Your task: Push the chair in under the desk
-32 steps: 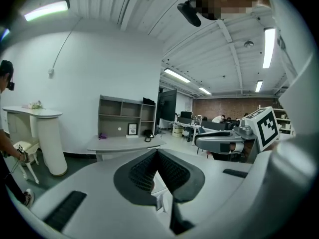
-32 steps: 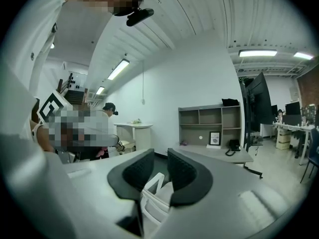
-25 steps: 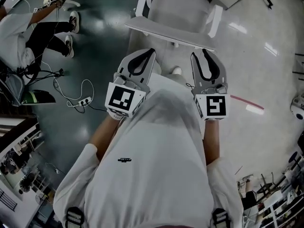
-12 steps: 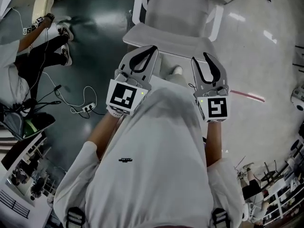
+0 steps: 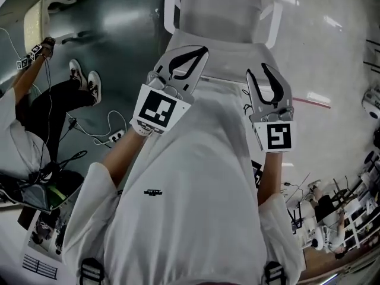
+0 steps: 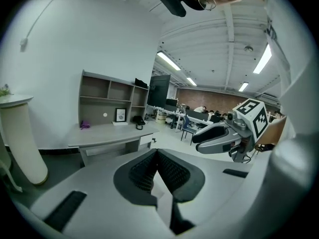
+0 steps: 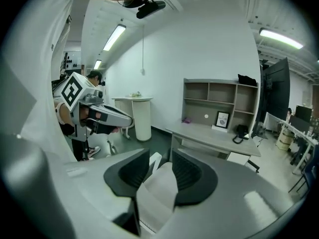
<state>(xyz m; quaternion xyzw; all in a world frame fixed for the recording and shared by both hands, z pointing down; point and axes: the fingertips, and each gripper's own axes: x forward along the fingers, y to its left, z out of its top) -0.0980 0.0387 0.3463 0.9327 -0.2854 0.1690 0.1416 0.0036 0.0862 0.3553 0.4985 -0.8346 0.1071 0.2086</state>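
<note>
One white chair [image 5: 219, 8] with two armrests [image 5: 171, 8] stands just ahead of the person, close to both grippers, and the right gripper view shows it between them and the one grey desk [image 7: 214, 136] by the wall, which carries one shelf unit [image 7: 222, 101]. The left gripper [image 5: 202, 52] has its jaws pressed together with nothing in them, while the right gripper [image 5: 256, 70] holds its jaws apart, gripping nothing, the chair's pale surface showing through the gap. One other person [image 5: 35, 117] sits off to the left, two shoes [image 5: 83, 79] on the dark floor
</note>
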